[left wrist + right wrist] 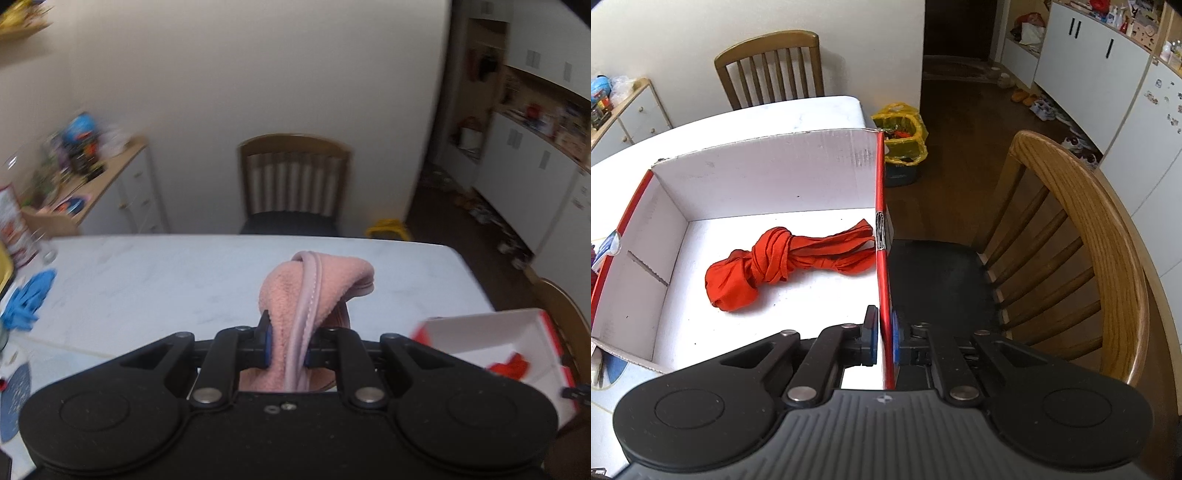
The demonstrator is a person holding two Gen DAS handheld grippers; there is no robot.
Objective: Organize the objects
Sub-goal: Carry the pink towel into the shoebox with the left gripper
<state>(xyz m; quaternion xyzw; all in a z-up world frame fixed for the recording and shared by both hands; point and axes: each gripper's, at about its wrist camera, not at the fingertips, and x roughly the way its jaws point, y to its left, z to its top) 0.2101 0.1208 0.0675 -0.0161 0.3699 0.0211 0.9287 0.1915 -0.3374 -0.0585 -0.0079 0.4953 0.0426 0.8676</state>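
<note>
Left gripper (286, 349) clamped on a pink fleece item (295, 291), held above the white table (147, 280) at frame centre. Right gripper (884, 341) pinched shut on the right wall of the cardboard box (764, 177), lower centre. Knotted red cloth (783, 258) inside on the box floor.

Pink fleece slipper (295, 295) pinched upright above the table; knotted red cloth (783, 258) lies inside the open white box (768, 173)

Sideboard clutter (74, 147) blurred — box (498, 339) edge-cropped.
</note>
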